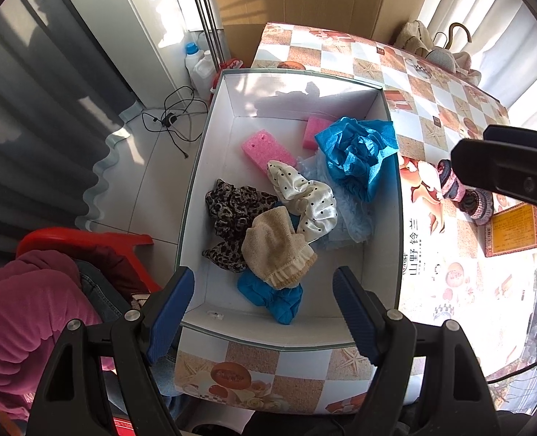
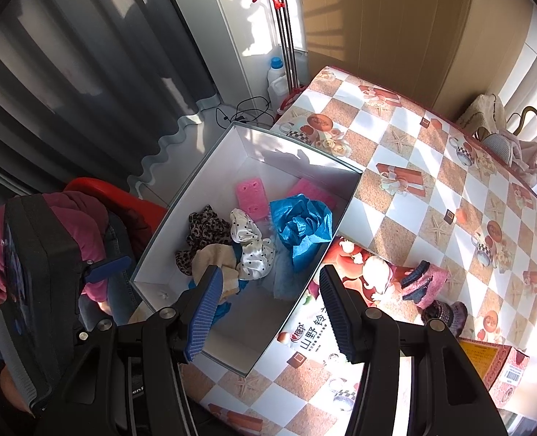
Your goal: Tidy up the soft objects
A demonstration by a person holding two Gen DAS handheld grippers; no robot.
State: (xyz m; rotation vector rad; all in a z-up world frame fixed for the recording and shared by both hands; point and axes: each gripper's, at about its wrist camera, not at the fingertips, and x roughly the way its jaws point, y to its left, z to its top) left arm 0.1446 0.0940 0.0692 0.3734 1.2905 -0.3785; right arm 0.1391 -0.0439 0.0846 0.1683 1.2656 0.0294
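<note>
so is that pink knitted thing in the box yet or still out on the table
Out. The pink knitted piece lies on the tablecloth, beside the box.

Checkered-cloth table [image 2: 432, 167] carries open white box [image 2: 181, 218], knitted socks [image 2: 423, 283], small orange carton [image 2: 493, 367].

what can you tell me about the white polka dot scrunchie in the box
The polka dot scrunchie looks like shiny cream-white satin with small black dots, gathered into loose puffy folds. It lies crumpled near the middle of the white box, untouched by either gripper. It rests partly against the beige frilled cloth and the leopard-print scrunchie, with the crumpled blue cloth just behind it and pale blue fabric beneath its far side.
</note>
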